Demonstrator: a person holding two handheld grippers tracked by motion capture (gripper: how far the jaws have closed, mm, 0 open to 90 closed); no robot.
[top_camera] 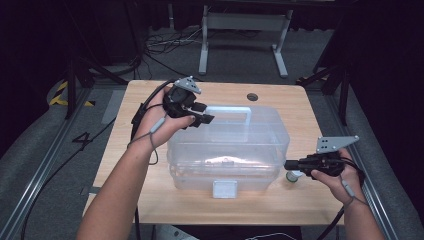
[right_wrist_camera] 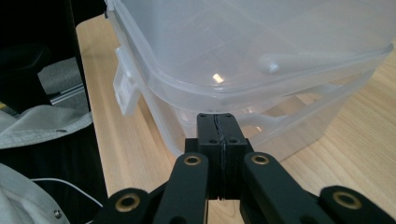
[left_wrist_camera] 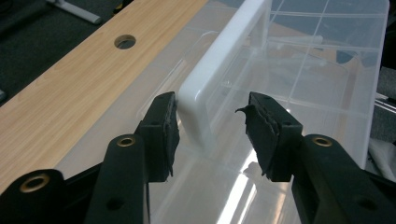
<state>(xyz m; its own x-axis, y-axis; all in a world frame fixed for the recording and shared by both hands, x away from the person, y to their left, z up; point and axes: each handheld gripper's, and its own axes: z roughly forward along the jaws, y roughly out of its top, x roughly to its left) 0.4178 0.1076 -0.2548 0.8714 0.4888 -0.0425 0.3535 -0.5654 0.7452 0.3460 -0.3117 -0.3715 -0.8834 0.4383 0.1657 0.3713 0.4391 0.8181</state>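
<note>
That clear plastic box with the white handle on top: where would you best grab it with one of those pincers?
Probably the white handle on the lid of the clear box. It stands up as a narrow bar with a gap beneath, so open jaws can straddle it from above. The left gripper sits open around one end now.

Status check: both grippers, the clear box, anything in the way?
Left gripper open, jaws astride the white handle, not pressing. Right gripper shut, empty, tips at the clear box side. Small green-capped item beside the box, near right gripper.
</note>
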